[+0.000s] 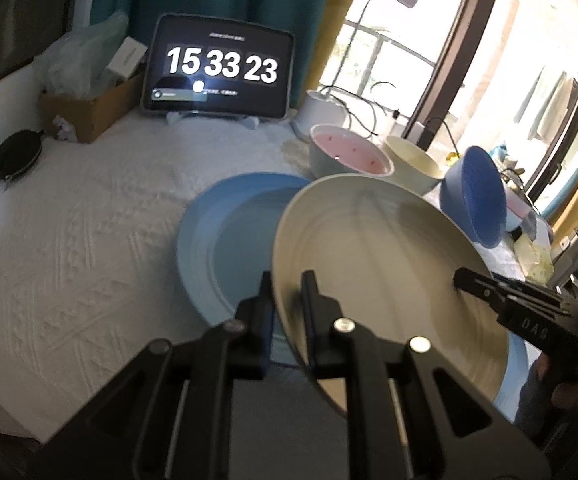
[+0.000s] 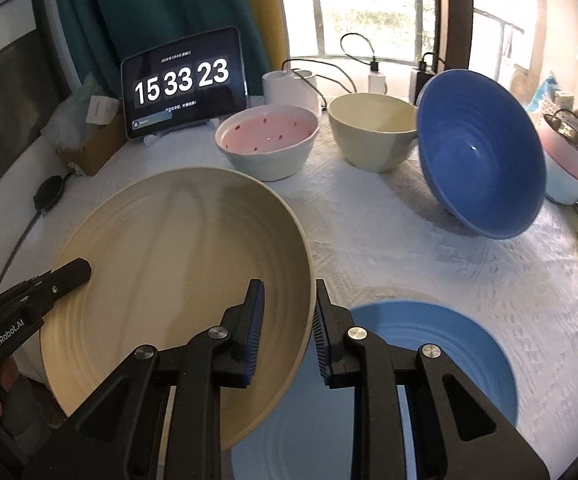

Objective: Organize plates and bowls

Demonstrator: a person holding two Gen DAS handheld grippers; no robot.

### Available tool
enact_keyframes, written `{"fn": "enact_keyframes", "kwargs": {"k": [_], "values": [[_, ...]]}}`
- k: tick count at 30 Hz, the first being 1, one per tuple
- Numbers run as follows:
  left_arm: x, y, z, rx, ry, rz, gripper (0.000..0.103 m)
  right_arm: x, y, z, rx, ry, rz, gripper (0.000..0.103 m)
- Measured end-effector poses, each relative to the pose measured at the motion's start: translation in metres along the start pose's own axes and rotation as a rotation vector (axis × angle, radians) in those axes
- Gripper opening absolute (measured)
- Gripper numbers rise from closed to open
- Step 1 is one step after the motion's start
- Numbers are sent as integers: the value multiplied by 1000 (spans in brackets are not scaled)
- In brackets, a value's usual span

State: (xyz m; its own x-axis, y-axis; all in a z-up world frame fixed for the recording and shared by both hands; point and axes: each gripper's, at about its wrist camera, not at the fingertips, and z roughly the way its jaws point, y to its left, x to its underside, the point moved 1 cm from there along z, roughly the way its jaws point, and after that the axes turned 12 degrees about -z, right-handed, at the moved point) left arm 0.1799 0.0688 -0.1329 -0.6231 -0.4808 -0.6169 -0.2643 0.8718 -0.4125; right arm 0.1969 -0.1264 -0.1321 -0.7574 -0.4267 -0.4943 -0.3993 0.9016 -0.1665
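Note:
A cream plate [image 1: 381,264] [image 2: 177,272] is held tilted above a blue plate [image 1: 229,240] [image 2: 429,344] that lies on the white cloth. My left gripper [image 1: 287,300] is shut on the cream plate's near rim; in the right wrist view its finger [image 2: 65,276] lies on the plate's left side. My right gripper [image 2: 289,312] straddles the opposite rim with a small gap at its pads; it also shows in the left wrist view [image 1: 489,284]. Behind stand a pink-lined bowl [image 2: 267,140], a cream bowl [image 2: 373,128] and a tilted blue bowl [image 2: 481,152].
A tablet clock [image 2: 183,80] stands at the back of the table. A cardboard box [image 1: 89,108] and a black pouch [image 1: 17,152] are at the back left. Chargers and cables [image 2: 377,72] lie by the window. Stacked pastel bowls [image 2: 569,168] sit at the far right.

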Motion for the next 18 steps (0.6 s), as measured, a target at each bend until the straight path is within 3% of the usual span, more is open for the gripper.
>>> {"fn": "enact_keyframes", "kwargs": {"k": [18], "values": [[31,-57,-18,22,10,120,14,38,-41,-45,26,-68,96,25]]}}
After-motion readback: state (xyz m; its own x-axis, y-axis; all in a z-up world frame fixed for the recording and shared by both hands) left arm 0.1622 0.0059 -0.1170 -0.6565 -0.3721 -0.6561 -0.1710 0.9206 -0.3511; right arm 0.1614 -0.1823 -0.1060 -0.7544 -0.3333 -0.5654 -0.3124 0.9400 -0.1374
